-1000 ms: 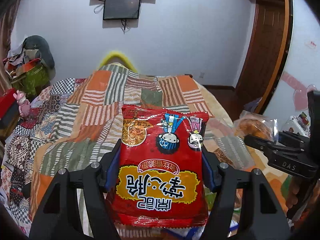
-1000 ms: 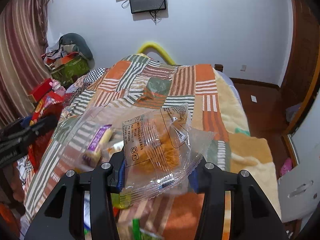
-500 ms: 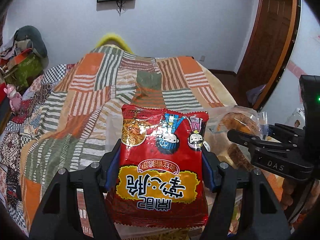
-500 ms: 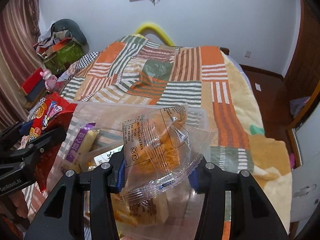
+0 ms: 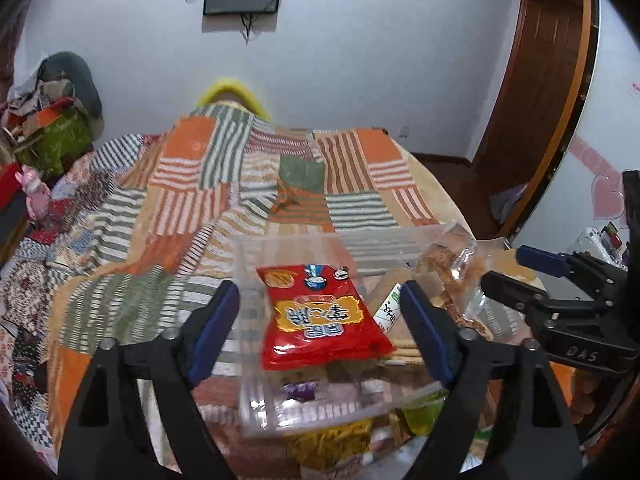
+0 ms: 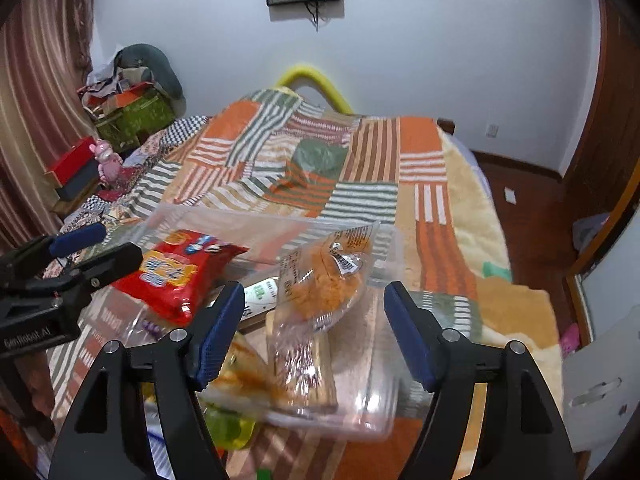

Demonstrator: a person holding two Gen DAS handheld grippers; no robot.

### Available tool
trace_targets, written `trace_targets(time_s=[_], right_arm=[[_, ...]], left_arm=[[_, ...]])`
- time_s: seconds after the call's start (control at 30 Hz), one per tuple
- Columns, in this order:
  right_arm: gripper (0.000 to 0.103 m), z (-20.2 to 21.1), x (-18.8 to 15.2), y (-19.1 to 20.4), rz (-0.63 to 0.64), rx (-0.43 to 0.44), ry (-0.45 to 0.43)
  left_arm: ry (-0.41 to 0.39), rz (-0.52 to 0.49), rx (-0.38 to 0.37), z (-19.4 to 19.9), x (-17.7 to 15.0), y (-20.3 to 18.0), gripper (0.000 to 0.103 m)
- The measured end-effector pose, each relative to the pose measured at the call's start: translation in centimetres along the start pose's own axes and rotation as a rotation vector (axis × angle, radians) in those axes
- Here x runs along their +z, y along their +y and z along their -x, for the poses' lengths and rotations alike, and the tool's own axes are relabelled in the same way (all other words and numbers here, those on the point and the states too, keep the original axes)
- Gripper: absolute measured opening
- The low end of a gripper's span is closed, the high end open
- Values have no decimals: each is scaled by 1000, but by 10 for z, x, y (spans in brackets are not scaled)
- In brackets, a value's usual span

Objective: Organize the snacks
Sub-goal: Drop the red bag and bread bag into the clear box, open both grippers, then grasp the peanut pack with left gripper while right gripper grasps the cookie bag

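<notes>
A clear plastic box sits on the patchwork bed and holds several snacks. A red snack bag lies in the box, below my open left gripper; it also shows in the right wrist view. A clear packet of orange snack lies in the box between the jaws of my open right gripper, untouched; it also shows in the left wrist view. Neither gripper holds anything.
The patchwork blanket covers the bed. Loose snack packs lie near the box's front. Boxes and a pink toy crowd the left side. A wooden door stands at the right.
Both grippers opened. The red bag and the clear packet dropped from the jaws into the clear box. Both grippers came closer over the box.
</notes>
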State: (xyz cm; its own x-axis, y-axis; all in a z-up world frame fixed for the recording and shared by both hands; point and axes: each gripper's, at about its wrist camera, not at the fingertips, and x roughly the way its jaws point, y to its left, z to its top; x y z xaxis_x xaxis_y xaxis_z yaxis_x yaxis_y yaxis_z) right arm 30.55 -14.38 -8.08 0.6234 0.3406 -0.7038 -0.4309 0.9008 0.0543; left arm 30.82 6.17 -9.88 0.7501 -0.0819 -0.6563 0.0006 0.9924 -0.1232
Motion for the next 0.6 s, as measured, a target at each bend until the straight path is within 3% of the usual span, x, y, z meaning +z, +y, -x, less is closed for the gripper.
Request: trace_targets(time_s=[0.33,0.6], right_arm=[[81,65,-26,13,33,24,-92],[82,71,-75,14,15,61,-12]], left_arm=[[-15,-19,22,69,-31,10,92],[60,-60,28,94,-88,10,94]])
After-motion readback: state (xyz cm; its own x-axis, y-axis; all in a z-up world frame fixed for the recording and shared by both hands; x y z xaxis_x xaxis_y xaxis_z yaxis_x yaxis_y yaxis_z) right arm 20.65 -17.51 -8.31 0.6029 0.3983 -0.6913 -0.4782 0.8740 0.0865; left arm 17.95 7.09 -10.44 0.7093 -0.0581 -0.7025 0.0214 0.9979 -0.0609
